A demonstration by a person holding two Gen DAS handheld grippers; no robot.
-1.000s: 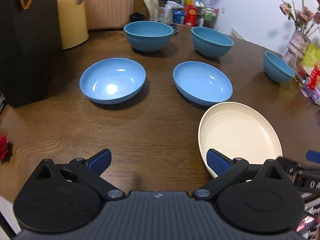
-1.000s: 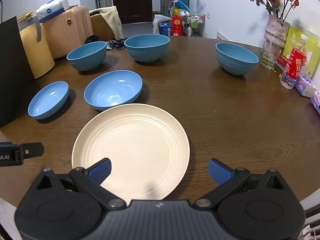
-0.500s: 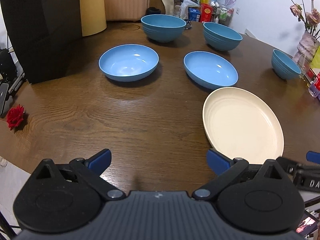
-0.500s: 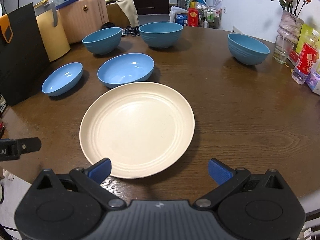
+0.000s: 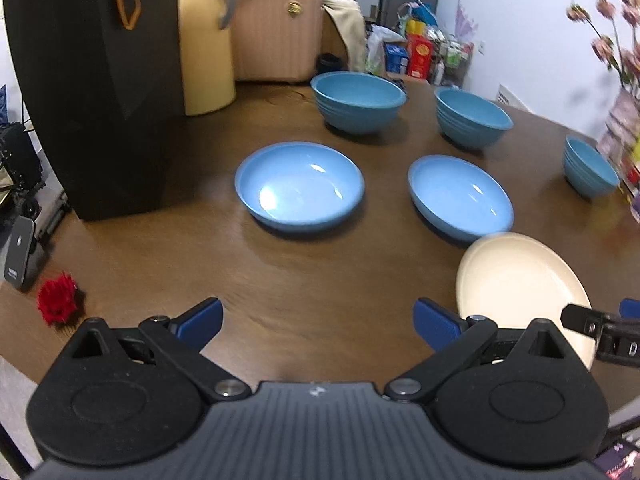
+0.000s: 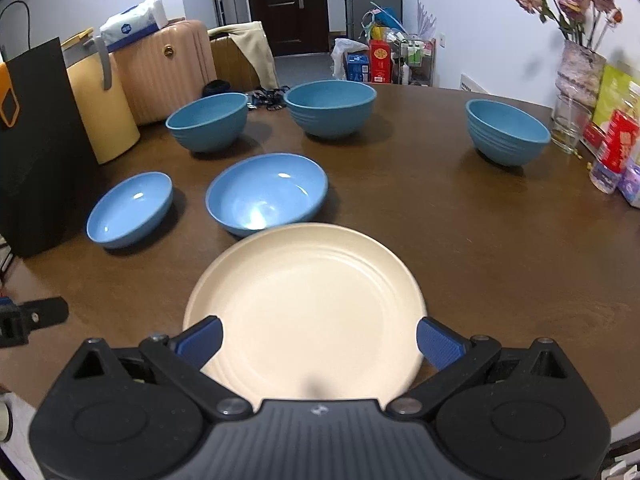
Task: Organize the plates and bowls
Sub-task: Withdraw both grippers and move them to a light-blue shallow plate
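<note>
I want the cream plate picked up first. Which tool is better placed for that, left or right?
Right, probably. The right tool is open with the cream plate centred straight ahead, its near rim between the fingers. The left tool, also open, faces bare table; the plate lies off to its right.

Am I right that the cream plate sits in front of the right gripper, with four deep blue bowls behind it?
Not quite: the right wrist view shows three deep blue bowls. The cream plate does sit before the open right gripper.

Plate [image 6: 308, 300] nearest on the table [image 6: 500, 240], two shallow bowls [image 6: 266, 194] behind it, three deep bowls [image 6: 330, 108] farther back.
</note>
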